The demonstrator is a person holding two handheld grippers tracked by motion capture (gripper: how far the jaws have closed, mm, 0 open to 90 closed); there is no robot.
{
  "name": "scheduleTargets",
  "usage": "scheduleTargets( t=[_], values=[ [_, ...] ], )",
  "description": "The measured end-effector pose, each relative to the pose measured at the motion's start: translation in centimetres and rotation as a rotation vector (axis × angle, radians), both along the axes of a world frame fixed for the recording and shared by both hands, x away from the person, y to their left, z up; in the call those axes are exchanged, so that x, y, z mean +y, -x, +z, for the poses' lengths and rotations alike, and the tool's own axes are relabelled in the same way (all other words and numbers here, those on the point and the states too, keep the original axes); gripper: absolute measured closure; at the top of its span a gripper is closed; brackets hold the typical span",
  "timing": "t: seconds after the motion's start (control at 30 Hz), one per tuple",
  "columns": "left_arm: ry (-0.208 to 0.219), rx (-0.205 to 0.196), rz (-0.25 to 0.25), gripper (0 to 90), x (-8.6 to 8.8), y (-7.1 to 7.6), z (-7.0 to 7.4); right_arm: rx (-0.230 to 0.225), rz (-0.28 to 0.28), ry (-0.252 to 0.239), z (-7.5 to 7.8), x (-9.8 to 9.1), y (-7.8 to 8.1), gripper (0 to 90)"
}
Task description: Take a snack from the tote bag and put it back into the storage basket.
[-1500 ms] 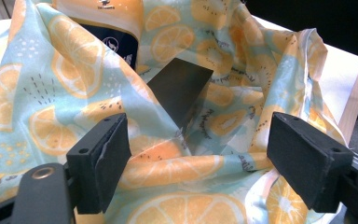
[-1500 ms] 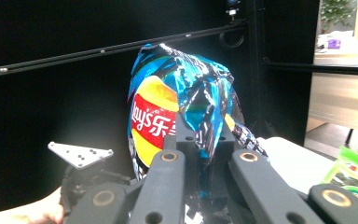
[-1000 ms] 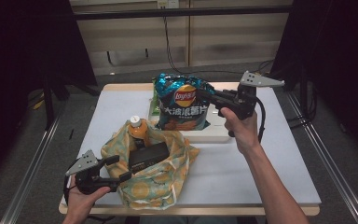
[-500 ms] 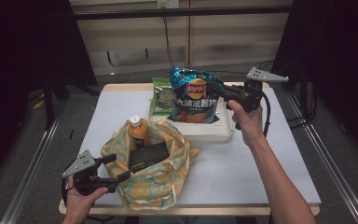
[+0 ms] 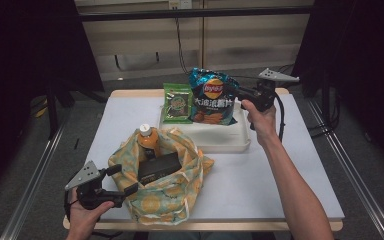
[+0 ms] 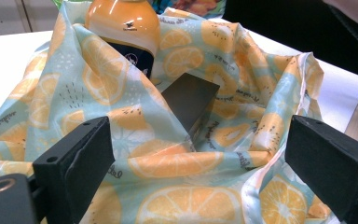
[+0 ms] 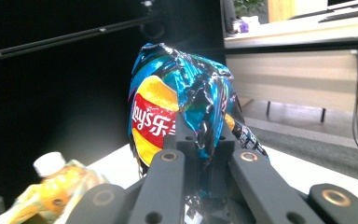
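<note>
A bottle (image 5: 149,138) and box (image 5: 159,166) are already bagged. The chips (image 5: 213,97) are clenched in the right claw (image 5: 241,94), not yet bagged; the left claw (image 5: 125,180), just opening, is released at the bag (image 5: 172,200).

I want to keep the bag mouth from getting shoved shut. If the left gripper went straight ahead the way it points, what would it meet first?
Most likely the orange-print cloth bag: the left gripper stands open with the bag's near rim right ahead. The dark box and juice bottle sit deeper inside, though depth is hard to judge.

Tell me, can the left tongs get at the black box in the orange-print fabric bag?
Probably yes: left tongs stand open at the bag rim, black box lies uncovered just inside, only loose fabric between.
</note>
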State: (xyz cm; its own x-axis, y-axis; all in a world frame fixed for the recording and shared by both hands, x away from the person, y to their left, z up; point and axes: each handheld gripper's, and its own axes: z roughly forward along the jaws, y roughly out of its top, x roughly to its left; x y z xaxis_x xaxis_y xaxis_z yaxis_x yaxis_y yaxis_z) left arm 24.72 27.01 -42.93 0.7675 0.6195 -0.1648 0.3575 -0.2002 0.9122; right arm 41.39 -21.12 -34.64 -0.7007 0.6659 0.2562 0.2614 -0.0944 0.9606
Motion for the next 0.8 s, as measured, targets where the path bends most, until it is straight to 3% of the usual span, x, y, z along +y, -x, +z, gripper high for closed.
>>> scheduleTargets(
  t=[0.13, 0.17, 0.3, 0.8],
  values=[
    [-0.007, 0.001, 0.005, 7.5, 0.1, 0.2, 0.1, 0.021, -0.026, 0.005, -0.8, -0.1, -1.0, 86.6],
    [0.008, 0.001, -0.009, 7.5, 0.2, 0.1, 0.0, 0.024, -0.029, 0.008, -1.0, -0.1, -1.2, 86.5],
    [-0.001, 0.009, 0.018, 7.5, 0.5, 0.1, -0.1, 0.021, -0.030, 0.025, -1.5, 0.1, -1.7, 86.4],
    [-0.002, 0.022, 0.018, 7.6, 0.5, -0.2, -0.5, 0.062, -0.059, 0.062, -3.6, -0.1, -4.1, 86.2]
  ],
)
